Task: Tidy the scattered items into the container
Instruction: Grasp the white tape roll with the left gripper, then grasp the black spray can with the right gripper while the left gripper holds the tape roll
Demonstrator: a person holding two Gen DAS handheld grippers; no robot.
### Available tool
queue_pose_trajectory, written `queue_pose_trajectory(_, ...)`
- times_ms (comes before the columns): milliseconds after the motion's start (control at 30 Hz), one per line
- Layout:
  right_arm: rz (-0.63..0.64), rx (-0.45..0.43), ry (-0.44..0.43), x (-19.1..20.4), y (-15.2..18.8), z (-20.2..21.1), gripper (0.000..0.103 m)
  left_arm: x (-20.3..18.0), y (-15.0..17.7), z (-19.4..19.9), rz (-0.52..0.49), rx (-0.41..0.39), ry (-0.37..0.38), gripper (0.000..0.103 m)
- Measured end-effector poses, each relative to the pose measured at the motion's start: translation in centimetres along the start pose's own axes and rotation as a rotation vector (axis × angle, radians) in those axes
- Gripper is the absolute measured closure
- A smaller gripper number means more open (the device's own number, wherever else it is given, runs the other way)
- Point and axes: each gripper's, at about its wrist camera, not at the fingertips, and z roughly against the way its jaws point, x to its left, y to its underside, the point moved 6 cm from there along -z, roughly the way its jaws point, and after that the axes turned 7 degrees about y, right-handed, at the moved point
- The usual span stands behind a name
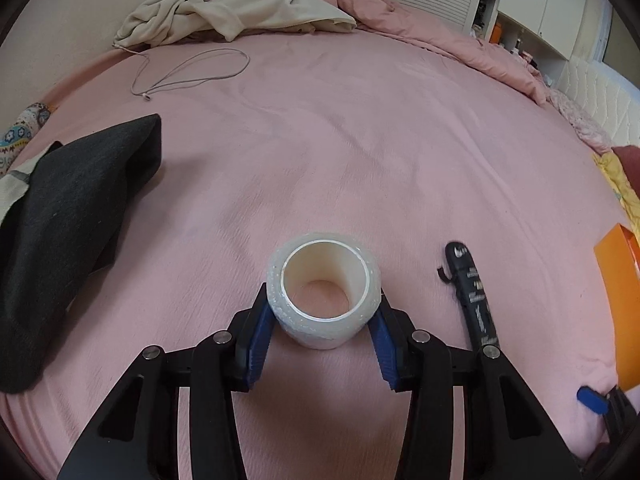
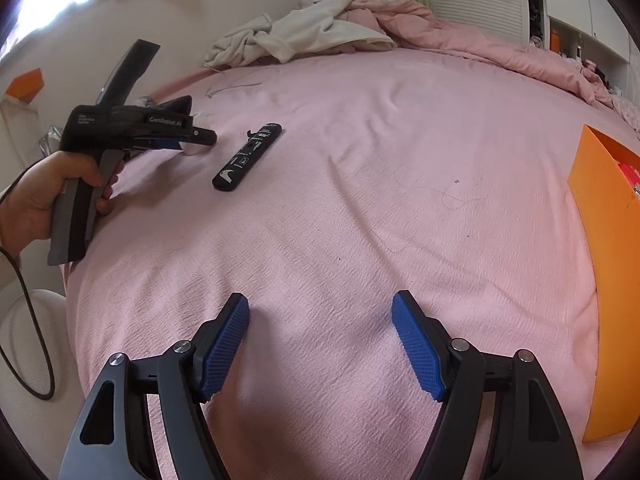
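Observation:
A white tape roll [image 1: 320, 332] stands on end on the pink bed sheet [image 1: 360, 140], its hollow core facing up. My left gripper [image 1: 324, 292] is shut on it, one blue pad pressing each side. To the roll's right lies a flat black item with a white logo [image 1: 474, 292]. The orange container [image 1: 620, 300] sits at the right edge. In the right wrist view my right gripper [image 2: 320, 298] hangs open over bare sheet, nothing between its pads. There the black item [image 2: 248, 156] lies far left, the container [image 2: 596, 260] stands right, and a hand [image 2: 36, 196] holds the left gripper [image 2: 200, 136].
A dark grey cloth [image 1: 68, 216] lies at the left, a thin cord [image 1: 188, 72] behind it. A cream garment [image 1: 240, 8] and a bunched pink duvet [image 1: 440, 32] fill the back. Something red [image 2: 630, 174] shows inside the container. A black cable [image 2: 36, 320] hangs off the bed's left side.

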Motion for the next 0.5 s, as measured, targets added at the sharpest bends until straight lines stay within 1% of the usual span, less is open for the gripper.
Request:
queue_pose_trajectory(200, 0.008, 0.005, 0.012, 0.0, 0.0, 0.0, 0.029, -0.8, 2.6, 1.6, -0.042, 0.031, 0.008, 0.057)
queue_pose_trajectory(300, 0.013, 0.024, 0.039, 0.3, -0.5, -0.1, 0.028, -0.1, 2.8, 1.8, 0.014, 0.035, 0.032, 0.057)
queue_pose_trajectory(367, 0.002, 0.037, 0.028, 0.7, -1.3, -0.5, 0.028, 0.4, 3.0, 1.1, 0.044, 0.055, 0.048, 0.056)
queue_pose_trajectory(400, 0.000, 0.035, 0.018, 1.0, -1.8, -0.6, 0.028, 0.4, 2.9, 1.0, 0.042, 0.056, 0.045, 0.056)
queue_pose_trajectory(500, 0.035, 0.005, 0.004, 2.8, -4.6, -1.4, 0.028, -0.1, 3.1, 0.8, 0.011, 0.065, 0.009, 0.056)
